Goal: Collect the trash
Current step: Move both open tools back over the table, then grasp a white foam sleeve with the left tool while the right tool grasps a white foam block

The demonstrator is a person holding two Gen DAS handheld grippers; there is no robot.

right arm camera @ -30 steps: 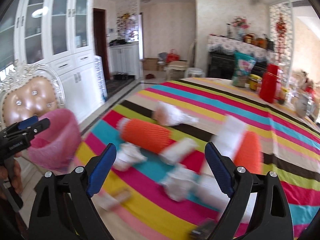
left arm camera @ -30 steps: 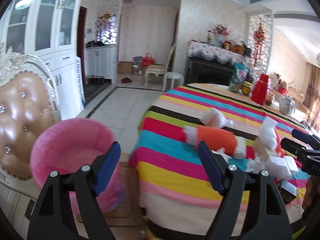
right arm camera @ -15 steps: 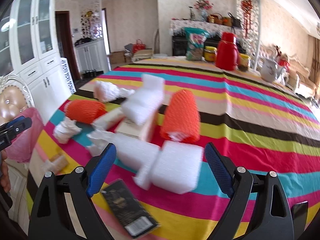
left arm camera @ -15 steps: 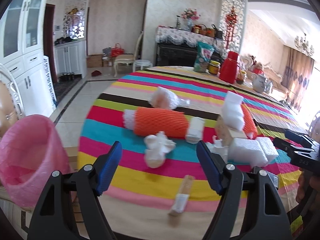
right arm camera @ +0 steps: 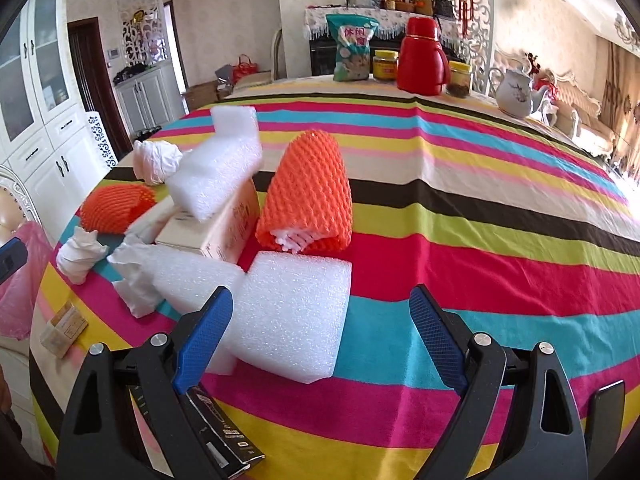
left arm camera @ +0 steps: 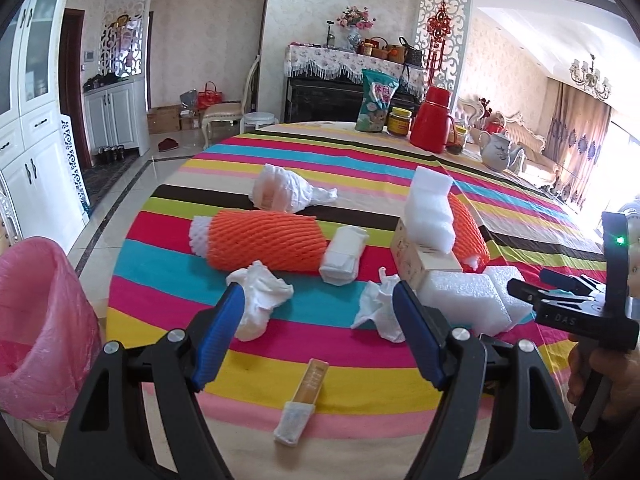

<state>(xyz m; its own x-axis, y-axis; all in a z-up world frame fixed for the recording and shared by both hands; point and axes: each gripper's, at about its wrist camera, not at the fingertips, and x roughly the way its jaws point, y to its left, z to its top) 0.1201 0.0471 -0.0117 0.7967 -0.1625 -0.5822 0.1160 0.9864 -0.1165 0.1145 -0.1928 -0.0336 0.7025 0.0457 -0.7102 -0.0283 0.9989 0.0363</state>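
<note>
striped tablecloth (left arm camera: 280,344) under orange foam nets (left arm camera: 264,245), white foam blocks (right arm camera: 292,316), crumpled tissues (left arm camera: 260,304), red thermos (left arm camera: 434,120)

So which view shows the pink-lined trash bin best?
The left wrist view: the pink-lined trash bin shows its open mouth and side beside the table. The right wrist view catches only a pink sliver at its left edge.
</note>
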